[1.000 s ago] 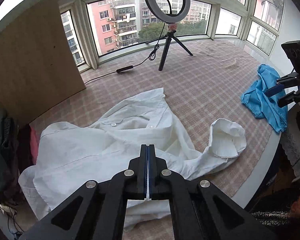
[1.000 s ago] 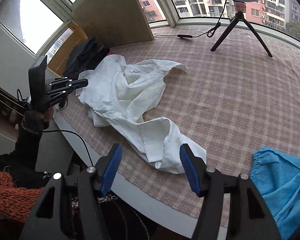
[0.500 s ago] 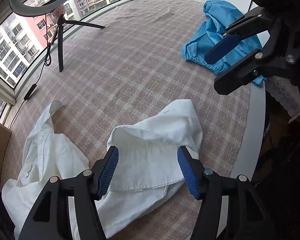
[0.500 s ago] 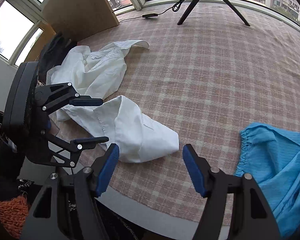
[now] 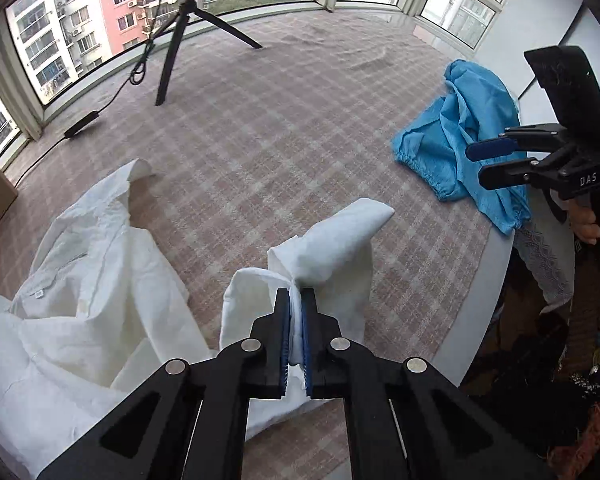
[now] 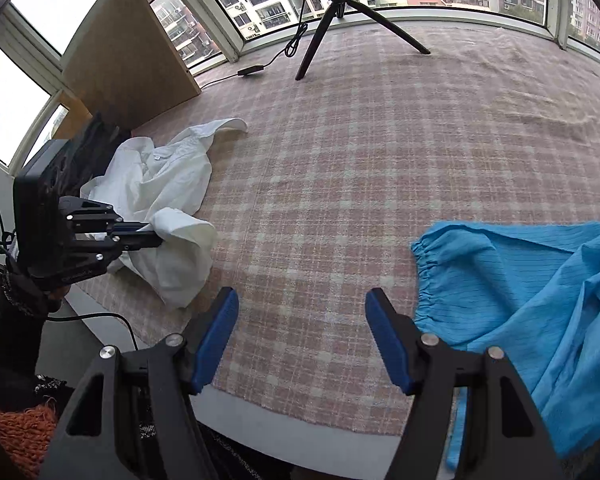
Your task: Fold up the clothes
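Your left gripper [image 5: 295, 312] is clamped on a bunched fold of the white shirt [image 5: 100, 288], lifting it off the checked tablecloth [image 5: 260, 128] near the table's front edge. The rest of the shirt sprawls toward the left edge. Your right gripper [image 5: 488, 160], jaws apart, hovers by the blue garment [image 5: 452, 140] at the right edge. A black tripod [image 5: 180, 36] stands at the far edge.

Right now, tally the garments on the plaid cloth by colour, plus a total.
White: 1, the shirt, a fold pinched in the left gripper
Blue: 1, the garment, untouched
Total: 2
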The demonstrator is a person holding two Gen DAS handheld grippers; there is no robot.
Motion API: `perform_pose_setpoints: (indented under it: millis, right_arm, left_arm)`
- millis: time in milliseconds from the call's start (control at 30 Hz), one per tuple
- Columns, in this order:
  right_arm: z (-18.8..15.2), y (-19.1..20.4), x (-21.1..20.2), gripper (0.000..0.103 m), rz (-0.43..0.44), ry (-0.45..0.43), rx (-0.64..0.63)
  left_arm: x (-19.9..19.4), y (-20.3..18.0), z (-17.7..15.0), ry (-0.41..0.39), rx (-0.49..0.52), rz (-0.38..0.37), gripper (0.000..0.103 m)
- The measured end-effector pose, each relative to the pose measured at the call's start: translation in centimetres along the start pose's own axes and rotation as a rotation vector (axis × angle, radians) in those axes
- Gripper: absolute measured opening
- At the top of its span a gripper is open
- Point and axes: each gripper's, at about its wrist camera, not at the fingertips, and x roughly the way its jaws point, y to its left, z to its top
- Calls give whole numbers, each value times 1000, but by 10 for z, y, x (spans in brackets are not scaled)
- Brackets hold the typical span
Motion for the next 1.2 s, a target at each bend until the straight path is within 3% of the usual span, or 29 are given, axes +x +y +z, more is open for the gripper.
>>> perform_pose_setpoints:
  millis: [67,167,267,333,367,433,467,500,600,733,867,1000,1033,1067,1100,1200]
  right_arm:
    - [20,9,18,65,28,10,-18]
    - [55,45,59,65,70,36,-58]
    - [89,82,101,65,111,63,-98]
    - [113,106,128,65,139,80,-125]
    - [124,120,144,65,152,91,-137]
    - [142,154,182,65,177,120,-157]
    - [149,170,198,65,199,135,-171]
    - [154,185,212,65,208,148,-184]
    - [165,233,250,65,247,190,-227]
    - [170,280,282,65,377,247,-195]
    - [171,317,293,44,499,301,-183]
    - [181,339,276,41,509,264,-213]
    - [187,341,273,38,524,262,-204]
    - [192,343,270,38,536,260,-199]
    - [196,346,266,38,535,258,-209]
    - [208,351,250,39,477,253,-283]
  left_arm:
    - [-62,63,-22,-87,-150,125,5]
    - [-144,141,-104,-123,-357,406,5]
    - [-191,200,-198,-40,-524,638,6]
    - [-203,230,-242,76,-581,797,13]
    - [-208,241,-261,116,-606,851,15]
    - [-216,249,-286,132,-646,865,16]
    - [-215,249,-291,129,-648,851,16]
    - [-207,242,-281,108,-619,799,22]
    - [-182,218,-252,43,-529,644,24]
    - [-148,187,-214,-41,-408,436,43]
    - [-84,159,-170,-54,-380,159,44]
    - [-64,169,-162,-77,-428,138,49]
    - [-59,171,-160,-83,-440,133,47]
    - [-54,173,-157,-89,-452,128,38]
    - [-49,176,-155,-94,-464,122,0]
    - [-34,183,-149,-111,-501,107,1]
